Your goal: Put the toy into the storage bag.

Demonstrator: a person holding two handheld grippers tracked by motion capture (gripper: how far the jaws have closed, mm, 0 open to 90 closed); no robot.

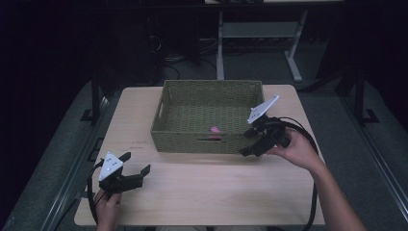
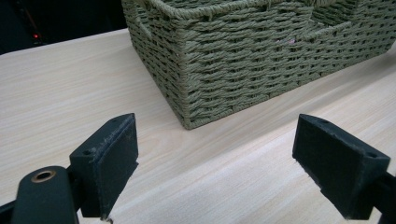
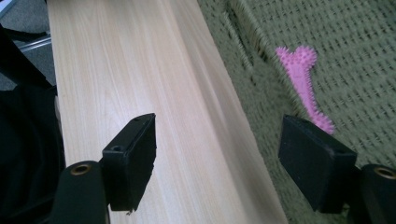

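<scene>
A green woven basket (image 1: 166, 132) stands at the far middle of the light wooden table (image 1: 207, 187). A small pink spiky toy (image 1: 214, 129) lies on the basket floor near its front wall; the right gripper view shows the toy (image 3: 301, 79) just beyond the basket rim (image 3: 243, 56). My right gripper (image 1: 249, 142) is open at the basket's front right corner, one jaw over the table and the other over the basket. My left gripper (image 1: 138, 162) is open and empty near the table's front left, pointing at the basket's corner (image 2: 187, 70).
The table's front edge runs close to both hands. Beyond the table are a dark floor and the white legs of another desk (image 1: 293, 62). A black cable (image 1: 308, 139) loops from the right gripper.
</scene>
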